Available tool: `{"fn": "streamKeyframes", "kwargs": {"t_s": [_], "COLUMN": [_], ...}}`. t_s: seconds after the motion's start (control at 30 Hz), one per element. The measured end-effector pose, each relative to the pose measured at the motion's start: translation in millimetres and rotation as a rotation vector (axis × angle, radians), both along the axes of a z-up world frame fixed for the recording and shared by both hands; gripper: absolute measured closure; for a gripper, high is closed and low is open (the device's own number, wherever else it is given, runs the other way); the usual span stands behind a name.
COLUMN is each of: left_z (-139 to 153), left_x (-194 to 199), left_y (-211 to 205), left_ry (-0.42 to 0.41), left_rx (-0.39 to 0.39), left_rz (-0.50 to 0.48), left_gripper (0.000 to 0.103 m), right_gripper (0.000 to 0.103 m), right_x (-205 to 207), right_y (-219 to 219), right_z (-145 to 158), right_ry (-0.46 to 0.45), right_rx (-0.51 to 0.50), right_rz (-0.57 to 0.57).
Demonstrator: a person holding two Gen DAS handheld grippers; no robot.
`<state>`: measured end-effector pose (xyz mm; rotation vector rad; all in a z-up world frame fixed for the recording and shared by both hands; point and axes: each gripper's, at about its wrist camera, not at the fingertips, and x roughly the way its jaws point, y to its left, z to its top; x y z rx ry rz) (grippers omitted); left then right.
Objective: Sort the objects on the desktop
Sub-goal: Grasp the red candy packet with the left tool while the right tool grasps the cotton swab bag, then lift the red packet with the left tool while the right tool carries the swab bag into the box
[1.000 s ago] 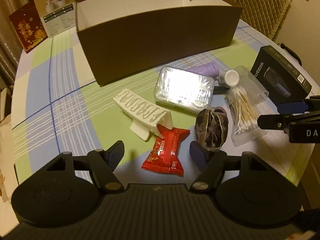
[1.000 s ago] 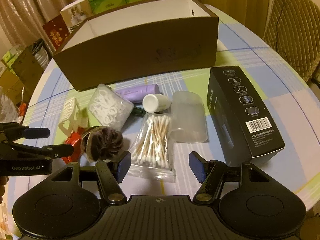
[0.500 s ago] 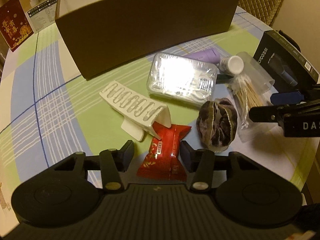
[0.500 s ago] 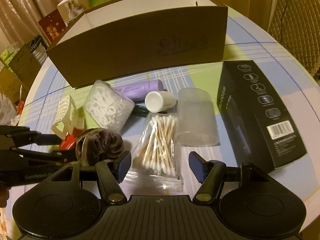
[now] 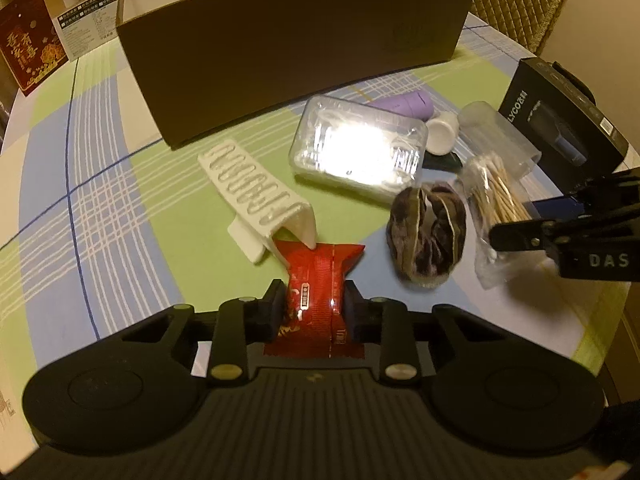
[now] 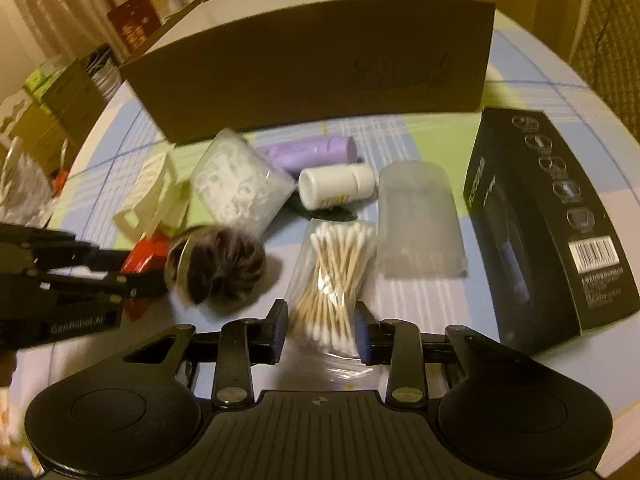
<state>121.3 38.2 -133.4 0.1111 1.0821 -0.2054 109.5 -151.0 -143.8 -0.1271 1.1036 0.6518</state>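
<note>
While my left gripper pinches it, pads pressed on both flanks after just closing in, the red snack packet lies flat on the table, its far end tucked under the white slotted rack. Its wrapper is glossy red foil with a centre seam; a small white label sits on it, print too fine to read. My right gripper has just been closing round the clear bag of cotton swabs; its pads sit at the bag's sides, though I cannot tell whether they press it. Wooden stems and white tips show through the plastic. Between the two items rests a dark brown scrunchie. Farther out are a clear lidded box, a purple tube, a white bottle and a black carton marked "LYCO". Behind stands the brown storage box.
</note>
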Motion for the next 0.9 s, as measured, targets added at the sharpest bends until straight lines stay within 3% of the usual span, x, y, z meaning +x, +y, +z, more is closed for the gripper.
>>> {"fn": "streamKeyframes", "kwargs": {"t_s": [0.23, 0.3, 0.4, 0.6, 0.7, 0.9], "left_z": [2.7, 3.2, 3.4, 1.8, 1.0, 3.1], "left_x": [-24.9, -28.3, -26.3, -17.3, -17.3, -27.2], "left_y": [2.9, 3.6, 2.7, -5.7, -8.9, -16.4], "left_ry": [0.042, 0.05, 0.047, 0.035, 0.024, 0.03], "left_rx": [-0.008, -0.018, -0.021, 0.008, 0.023, 0.029], "left_rz": [-0.006, -0.002, 0.005, 0.003, 0.014, 0.033], "left_gripper": [0.078, 0.077, 0.077, 0.074, 0.074, 0.08], "right_gripper": [0.073, 0.068, 0.056, 0.055, 0.074, 0.079], "right_x": [-18.5, -20.2, -20.5, -20.7, -26.8, -29.9], "right_y": [-22.4, -23.6, -19.9, -2.6, -3.7, -19.0], "right_z": [5.3, 7.4, 9.6, 2.4, -1.4, 2.3], "right_ry": [0.072, 0.073, 0.042, -0.011, -0.022, 0.005], "right_rx": [-0.028, -0.013, -0.007, -0.035, -0.044, -0.021], "right_rz": [0.041, 0.028, 0.025, 0.028, 0.068, 0.116]}}
